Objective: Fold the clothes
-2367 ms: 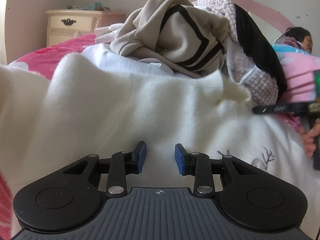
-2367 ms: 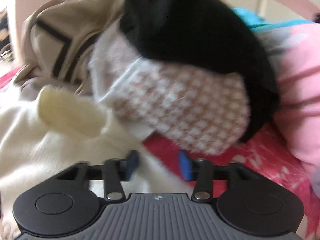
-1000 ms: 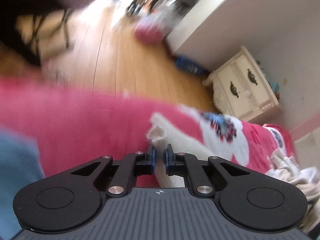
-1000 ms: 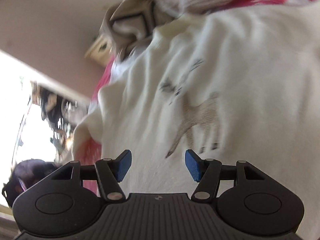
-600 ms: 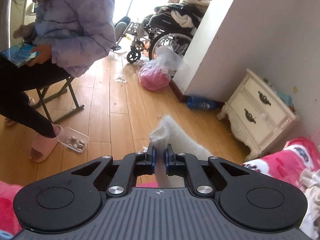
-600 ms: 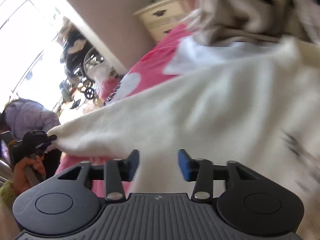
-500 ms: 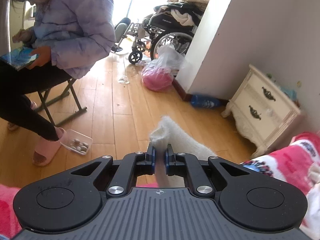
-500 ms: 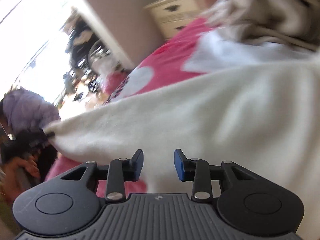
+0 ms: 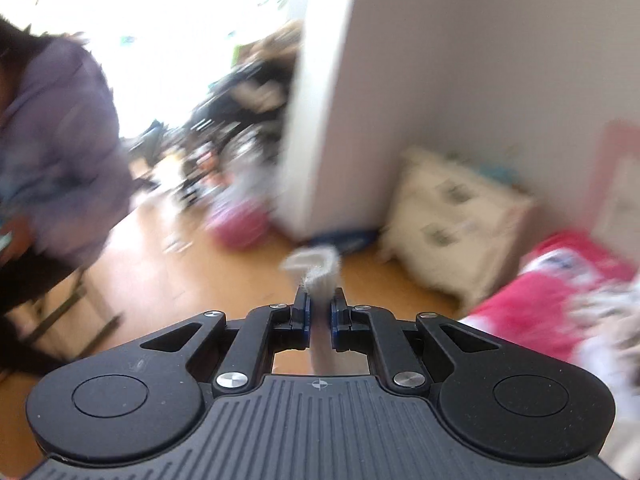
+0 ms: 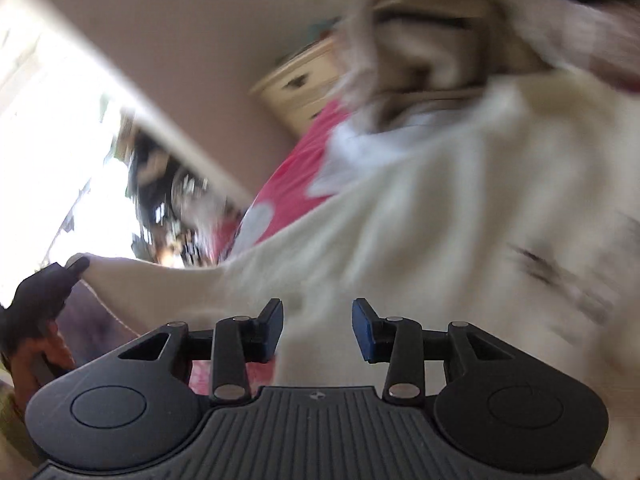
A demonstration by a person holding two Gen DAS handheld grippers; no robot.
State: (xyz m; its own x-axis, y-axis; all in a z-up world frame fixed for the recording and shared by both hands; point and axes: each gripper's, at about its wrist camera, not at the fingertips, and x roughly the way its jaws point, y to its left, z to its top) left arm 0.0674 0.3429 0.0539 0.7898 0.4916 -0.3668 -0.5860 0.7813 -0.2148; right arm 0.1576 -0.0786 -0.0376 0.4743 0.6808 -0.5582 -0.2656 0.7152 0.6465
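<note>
Sweater [image 10: 460, 208] cuff [image 9: 316, 270] pinched in left gripper [image 9: 319, 312] above floor [image 9: 192, 280].

We see a cream-white sweater [image 10: 460, 208] with dark, blurred stitched marks at three o'clock. Its cuff [image 9: 316, 268] looks pale grey-white. The bedspread [image 10: 296, 176] at ten o'clock of the sweater is hot pink with white patches. At twelve o'clock lies a beige garment [image 10: 420, 44] with black stripes. The nightstand [image 9: 452, 220] is cream, the floor [image 9: 168, 264] honey-brown, the seated person's jacket [image 9: 60, 136] lilac.
</note>
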